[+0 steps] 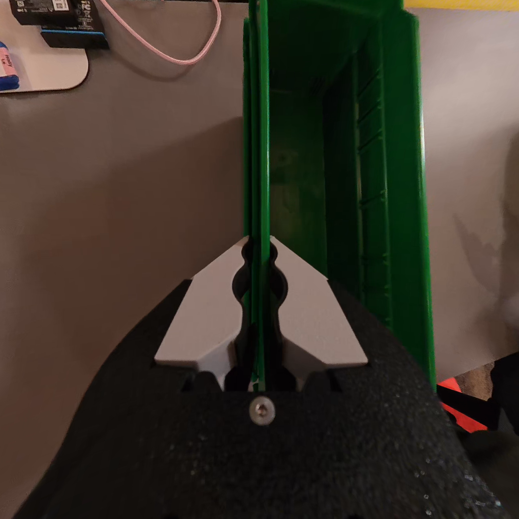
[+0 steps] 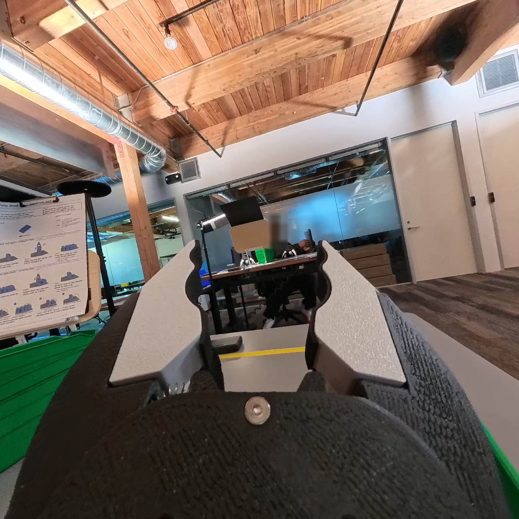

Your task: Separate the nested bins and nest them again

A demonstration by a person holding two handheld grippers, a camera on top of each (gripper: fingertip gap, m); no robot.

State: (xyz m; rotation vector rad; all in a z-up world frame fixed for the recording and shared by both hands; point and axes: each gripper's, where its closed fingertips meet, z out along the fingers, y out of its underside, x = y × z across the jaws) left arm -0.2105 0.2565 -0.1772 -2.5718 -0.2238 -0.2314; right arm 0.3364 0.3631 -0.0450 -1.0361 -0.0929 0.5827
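In the left wrist view a long green bin (image 1: 337, 168) stretches away from me over the grey table (image 1: 126, 182). My left gripper (image 1: 259, 241) is shut on the bin's left side wall, which looks like thin green layers pressed together. In the right wrist view my right gripper (image 2: 259, 247) is open and empty, tilted up toward the room. A ribbed green bin surface (image 2: 31, 373) lies at its lower left, and a green edge (image 2: 502, 471) shows at the lower right. Whether these belong to one bin or two is unclear.
Black boxes (image 1: 61, 19), a pink cable (image 1: 179, 53) and a pale pad (image 1: 47, 73) lie at the table's far left. A black device (image 2: 227, 343) and yellow tape line (image 2: 261, 352) lie ahead of the right gripper. An instruction sheet (image 2: 39, 261) stands left. A seated person (image 2: 289, 280) is at a far desk.
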